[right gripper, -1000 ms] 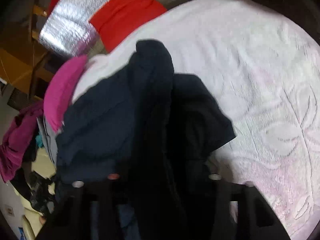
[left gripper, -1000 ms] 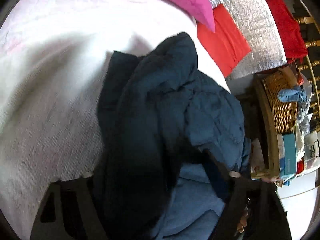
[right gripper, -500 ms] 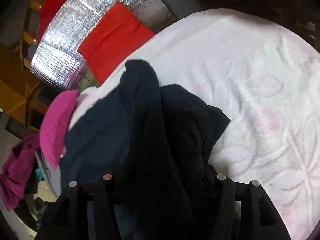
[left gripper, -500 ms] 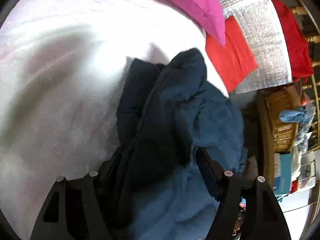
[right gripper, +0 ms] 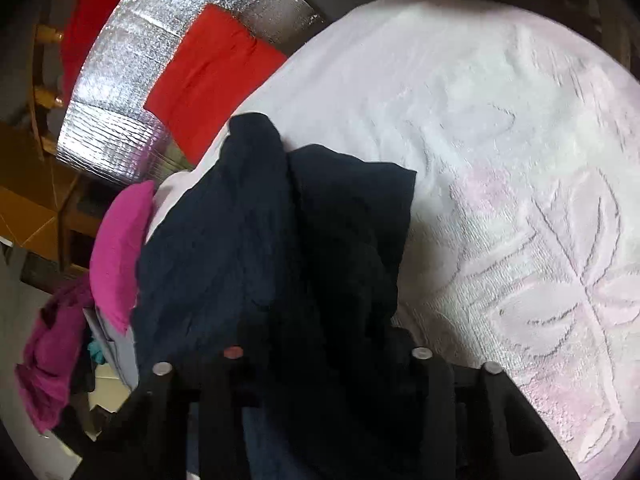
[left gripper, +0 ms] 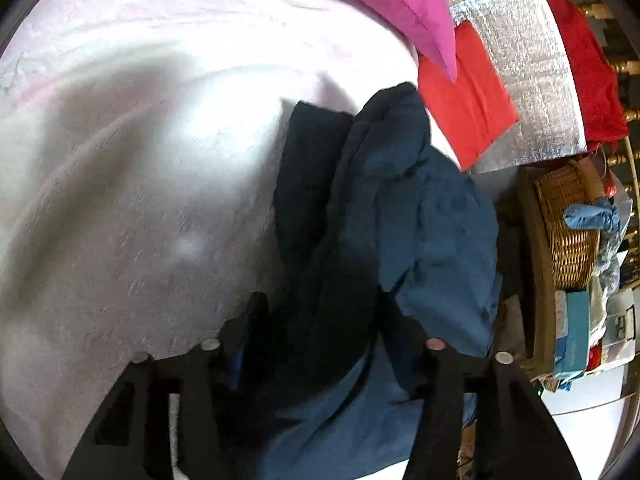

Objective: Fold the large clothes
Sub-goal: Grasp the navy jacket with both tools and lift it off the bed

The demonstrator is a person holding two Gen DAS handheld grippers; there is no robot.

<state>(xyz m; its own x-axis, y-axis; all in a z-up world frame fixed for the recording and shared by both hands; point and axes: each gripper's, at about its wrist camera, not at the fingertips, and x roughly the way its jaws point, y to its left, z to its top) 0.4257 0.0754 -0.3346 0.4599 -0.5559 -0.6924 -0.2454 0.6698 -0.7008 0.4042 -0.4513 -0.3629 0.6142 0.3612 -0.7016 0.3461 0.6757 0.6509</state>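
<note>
A large dark navy garment (left gripper: pixel 360 216) hangs bunched over a pale pink textured bedspread (left gripper: pixel 140 160). My left gripper (left gripper: pixel 320 320) is shut on the garment's cloth, which fills the space between its black fingers (left gripper: pixel 248 332). In the right wrist view the same garment (right gripper: pixel 280 240) looks almost black and drapes down between my right gripper's (right gripper: pixel 324 348) jaws, which are shut on it. The bedspread (right gripper: pixel 500 180) lies to the right. Both sets of fingertips are buried in the cloth.
A magenta pillow (left gripper: pixel 392 8), a red cushion (left gripper: pixel 464 108) and a silver foil panel (left gripper: pixel 528 72) lie at the bed's far edge. A wicker basket (left gripper: pixel 568 224) and cluttered boxes stand at the right. Magenta clothes (right gripper: pixel 52 352) hang at the left in the right wrist view.
Both grippers have lifted and drawn back with the garment. The jaws of the left gripper have closed in on the cloth, and more bedspread shows around the garment.
</note>
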